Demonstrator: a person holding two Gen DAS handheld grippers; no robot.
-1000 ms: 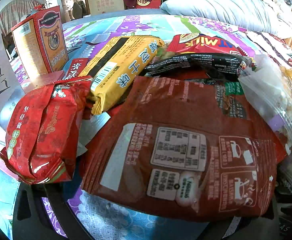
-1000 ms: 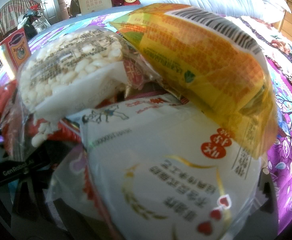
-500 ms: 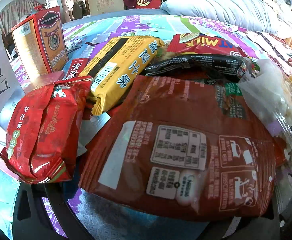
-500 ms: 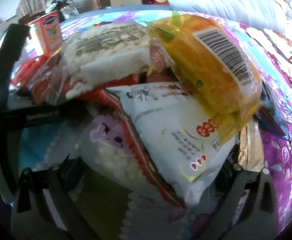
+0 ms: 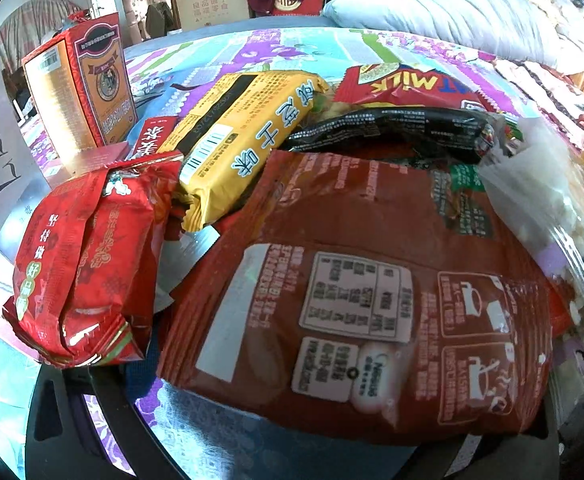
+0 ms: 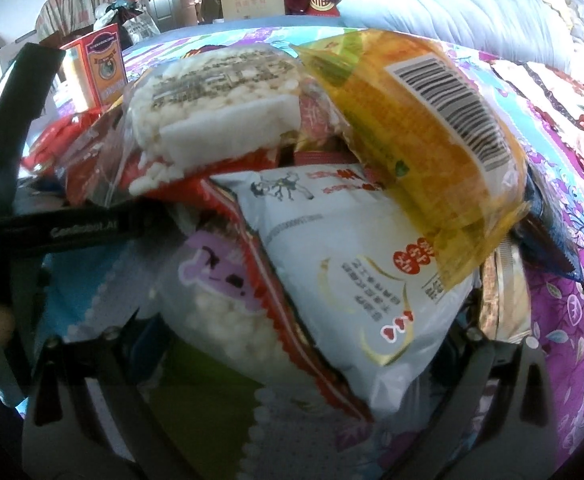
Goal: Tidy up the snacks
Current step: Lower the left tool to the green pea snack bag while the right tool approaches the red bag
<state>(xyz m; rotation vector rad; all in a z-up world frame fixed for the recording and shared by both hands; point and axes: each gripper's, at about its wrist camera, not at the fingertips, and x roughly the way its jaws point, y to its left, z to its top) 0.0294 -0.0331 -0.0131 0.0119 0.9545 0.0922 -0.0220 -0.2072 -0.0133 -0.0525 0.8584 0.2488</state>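
While both grippers' fingers sit spread and empty, we should close the right gripper (image 6: 288, 392) squarely on the white snack pack (image 6: 356, 280).

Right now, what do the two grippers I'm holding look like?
Left gripper: broad matte black fingers. Right gripper: dark grey angular fingers with a small screw near each tip. The right wrist view also shows a black bar of the left one with white GenRobot.AI lettering.
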